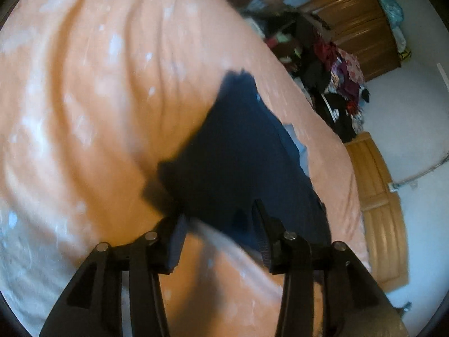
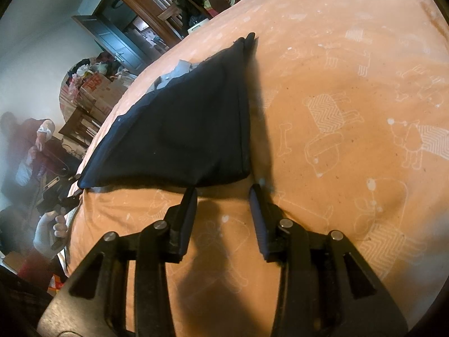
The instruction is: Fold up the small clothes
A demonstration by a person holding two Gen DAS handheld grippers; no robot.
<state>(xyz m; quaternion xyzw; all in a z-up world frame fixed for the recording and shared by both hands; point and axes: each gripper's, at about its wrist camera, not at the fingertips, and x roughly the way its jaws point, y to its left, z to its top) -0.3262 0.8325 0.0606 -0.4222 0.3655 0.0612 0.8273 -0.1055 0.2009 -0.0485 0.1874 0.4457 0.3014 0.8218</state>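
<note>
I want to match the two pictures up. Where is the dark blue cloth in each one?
Left wrist view: the dark blue cloth lies in the middle and lower right, reaching down between the open left gripper fingers.
Right wrist view: the cloth lies left of centre, just beyond the open right gripper.
Shared landmark: the orange bedsheet under the cloth in both.

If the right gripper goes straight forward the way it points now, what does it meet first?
Most likely the near edge of the dark garment on the orange bedsheet. The right gripper is open, its tips just short of that edge; depth is hard to judge.
</note>
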